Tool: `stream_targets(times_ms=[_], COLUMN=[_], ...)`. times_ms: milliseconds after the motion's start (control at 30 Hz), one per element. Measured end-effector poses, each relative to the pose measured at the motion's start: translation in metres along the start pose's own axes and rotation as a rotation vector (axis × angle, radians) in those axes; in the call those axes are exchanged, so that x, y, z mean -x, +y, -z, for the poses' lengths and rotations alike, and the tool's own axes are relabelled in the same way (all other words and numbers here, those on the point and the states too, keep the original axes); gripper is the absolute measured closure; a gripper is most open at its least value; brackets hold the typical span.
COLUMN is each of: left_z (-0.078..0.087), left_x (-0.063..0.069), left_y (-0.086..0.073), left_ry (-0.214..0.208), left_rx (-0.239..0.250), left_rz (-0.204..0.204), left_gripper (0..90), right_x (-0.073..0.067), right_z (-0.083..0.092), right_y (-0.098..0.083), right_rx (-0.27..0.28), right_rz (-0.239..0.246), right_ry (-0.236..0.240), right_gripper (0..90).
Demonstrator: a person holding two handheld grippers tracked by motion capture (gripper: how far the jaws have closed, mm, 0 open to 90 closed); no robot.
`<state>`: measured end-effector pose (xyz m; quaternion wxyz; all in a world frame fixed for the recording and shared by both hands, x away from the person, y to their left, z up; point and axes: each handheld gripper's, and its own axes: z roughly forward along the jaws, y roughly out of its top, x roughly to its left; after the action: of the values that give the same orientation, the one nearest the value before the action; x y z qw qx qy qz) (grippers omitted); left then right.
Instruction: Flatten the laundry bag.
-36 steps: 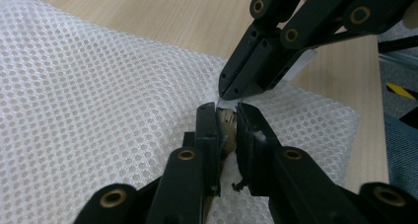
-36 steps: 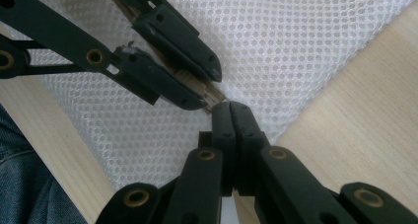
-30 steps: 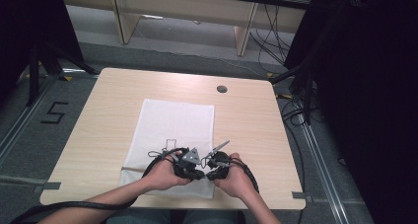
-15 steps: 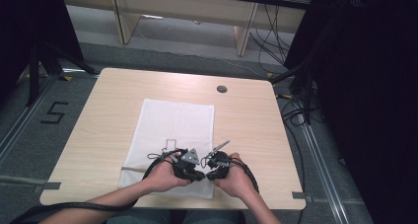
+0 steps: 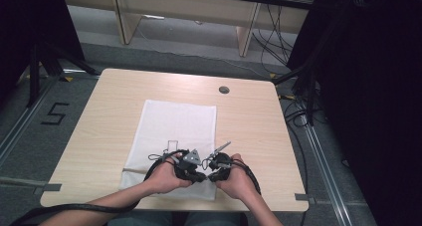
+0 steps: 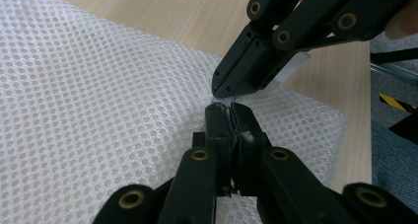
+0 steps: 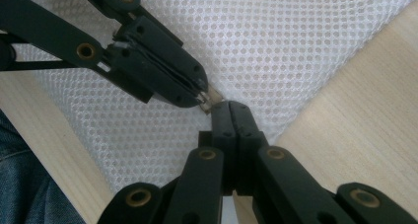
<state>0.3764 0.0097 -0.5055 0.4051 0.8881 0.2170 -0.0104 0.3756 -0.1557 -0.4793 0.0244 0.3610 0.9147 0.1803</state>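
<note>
A white mesh bag lies flat on the wooden table. Both grippers sit at its near edge, tip to tip. My left gripper is shut, and a small pale tab at the bag's edge pokes from its tips. My right gripper has its jaws together, with their tips against the same spot; whether it pinches the tab is unclear. The left gripper view has the left gripper over the mesh and the right gripper meeting it from above. In the right gripper view, the right gripper meets the left gripper.
A round cable hole sits near the table's far edge. Cables trail from the grippers over the bag. A dark curtain hangs to the right, and shelving stands beyond the table.
</note>
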Motion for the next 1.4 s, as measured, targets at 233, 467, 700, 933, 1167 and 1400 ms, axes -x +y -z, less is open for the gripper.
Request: stream_targets(times_ms=[233, 467, 700, 933, 1167, 1400], left_z=[0.0038, 0.0046, 0.0070, 0.0079, 0.0094, 0.0106], left_x=[-0.0013, -0.0014, -0.0026, -0.0026, -0.0029, -0.0040], left_y=[0.0008, -0.0020, -0.0039, -0.0036, -0.0036, -0.0042], left_ry=[-0.004, 0.001, -0.007, -0.006, -0.004, -0.009], left_rx=[-0.020, -0.009, 0.001, -0.002, -0.001, -0.004], left_rz=[-0.037, -0.055, -0.042, -0.045, -0.050, -0.058], left_gripper=[87.2, 87.2, 87.2, 87.2, 87.1, 87.1], right_x=[0.0016, 0.0018, 0.0034, 0.0013, 0.0032, 0.0053], right_z=[-0.0004, 0.0000, -0.0003, -0.0001, -0.0002, -0.0007], right_y=[-0.0005, -0.0014, -0.0013, -0.0014, -0.0012, -0.0010], right_rx=[0.006, 0.008, 0.011, 0.005, 0.011, 0.013], right_rz=[-0.008, -0.023, -0.019, -0.033, -0.022, -0.026], right_ry=[0.007, 0.014, 0.019, 0.019, 0.019, 0.029], right_gripper=[90.0, 90.0, 90.0, 90.0, 90.0, 90.0])
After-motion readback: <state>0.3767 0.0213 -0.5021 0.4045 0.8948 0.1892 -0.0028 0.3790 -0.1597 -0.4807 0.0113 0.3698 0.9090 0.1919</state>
